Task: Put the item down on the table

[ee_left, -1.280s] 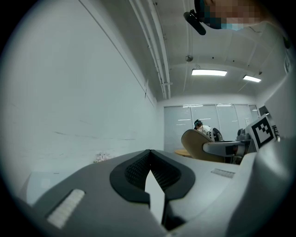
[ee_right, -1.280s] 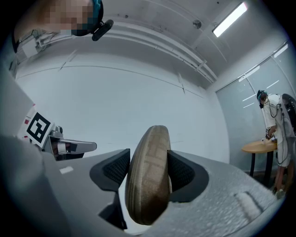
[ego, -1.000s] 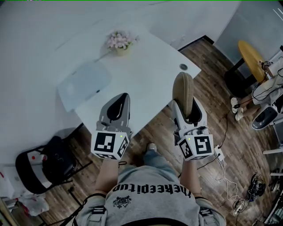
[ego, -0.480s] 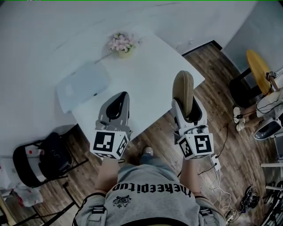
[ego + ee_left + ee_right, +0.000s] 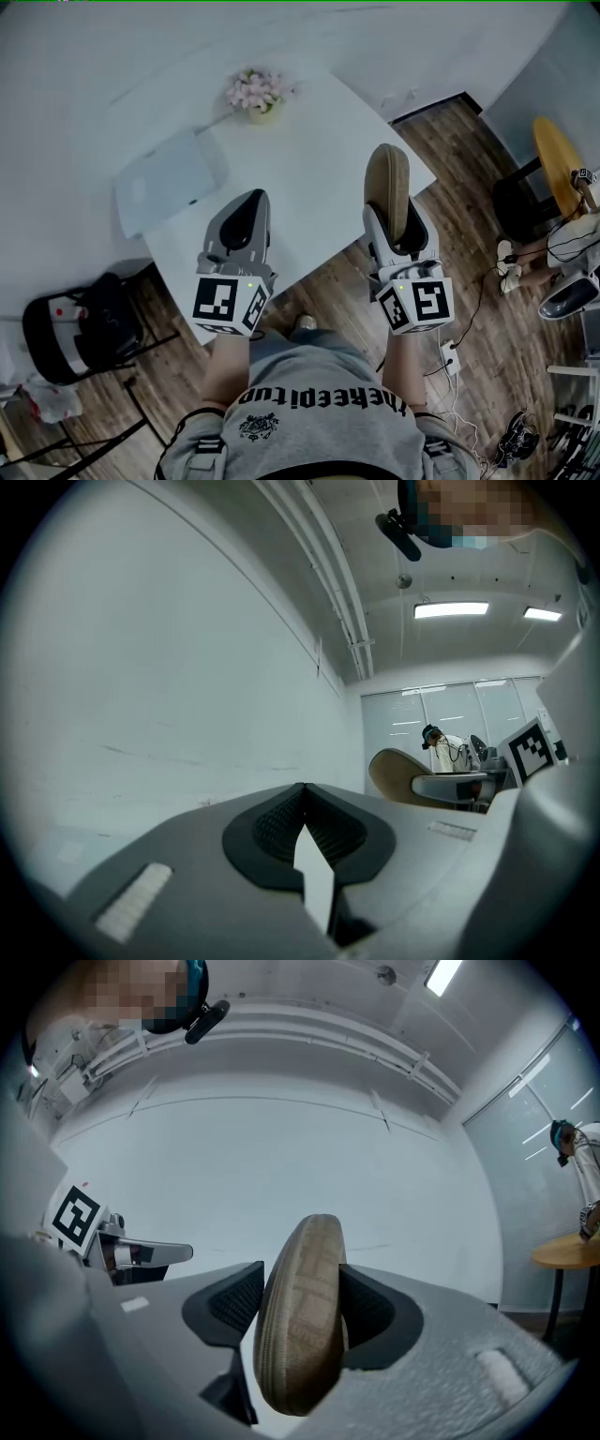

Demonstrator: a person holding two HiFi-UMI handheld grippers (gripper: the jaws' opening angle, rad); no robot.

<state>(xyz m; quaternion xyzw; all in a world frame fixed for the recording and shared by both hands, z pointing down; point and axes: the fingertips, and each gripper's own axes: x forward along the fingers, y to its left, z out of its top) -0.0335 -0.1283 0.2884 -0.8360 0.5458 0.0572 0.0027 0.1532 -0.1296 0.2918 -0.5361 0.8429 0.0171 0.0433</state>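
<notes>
Disc (image 5: 300, 1326), tan, clamped in R tongs (image 5: 395, 223); L tongs (image 5: 305, 806) closed, empty.

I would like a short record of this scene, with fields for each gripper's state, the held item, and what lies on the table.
left gripper: jaws together, nothing between them
right gripper: shut on the tan oval item, held on edge
table: white; item not yet set down on it
on the table: flower pot; flat pale-grey object

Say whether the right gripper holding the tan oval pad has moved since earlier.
Yes: right gripper sits slightly farther over the white table, past its near edge.
</notes>
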